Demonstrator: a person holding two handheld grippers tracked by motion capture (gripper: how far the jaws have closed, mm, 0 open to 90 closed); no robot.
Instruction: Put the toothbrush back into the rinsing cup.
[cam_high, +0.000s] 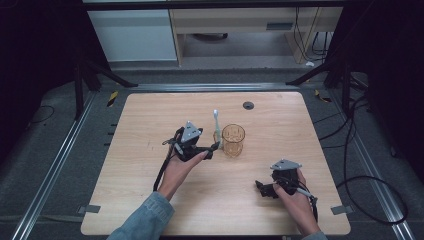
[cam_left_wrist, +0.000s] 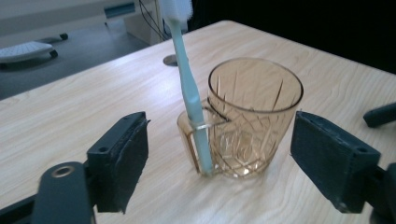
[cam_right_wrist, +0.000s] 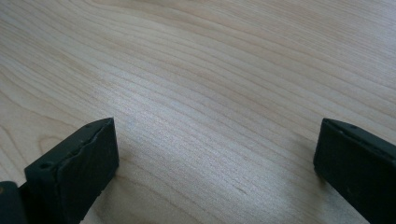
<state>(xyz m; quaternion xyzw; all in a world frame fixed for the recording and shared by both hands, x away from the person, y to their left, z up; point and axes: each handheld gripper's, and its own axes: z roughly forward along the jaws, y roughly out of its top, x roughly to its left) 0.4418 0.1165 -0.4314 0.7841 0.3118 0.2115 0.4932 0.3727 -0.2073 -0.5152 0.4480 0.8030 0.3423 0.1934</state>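
Standing upright near the middle of the wooden worktop (cam_high: 150, 200), an amber glass cup (cam_high: 233, 140) carries a pale blue toothbrush (cam_high: 216, 125) in the small side holder at its 9 o'clock side in the high view. The brush's handle sits inside that holder and its white bristle head points up, leaning slightly toward 12 o'clock.

The left gripper (cam_high: 216, 146) lies just beside the cup, at its 9 o'clock, held in the person's left hand (cam_high: 177, 167) with a grey plate on top. In the left gripper view its 2 black fingers (cam_left_wrist: 121, 163) stand wide apart, 1 at each side of the cup (cam_left_wrist: 250, 116) and toothbrush (cam_left_wrist: 189, 88), neither pad touching glass or brush: the fingers are open and grip nothing.

The right gripper (cam_high: 262, 189) rests low near the worktop's 5 o'clock area in the high view, well apart from the cup, in the person's right hand (cam_high: 297, 195). Its own view shows both fingers (cam_right_wrist: 77, 172) spread wide over bare wood grain (cam_right_wrist: 210, 93), open with nothing between them.

A small dark round grommet (cam_high: 248, 105) sits in the worktop at 12 o'clock from the cup. A denim sleeve (cam_high: 145, 220) covers the left forearm.
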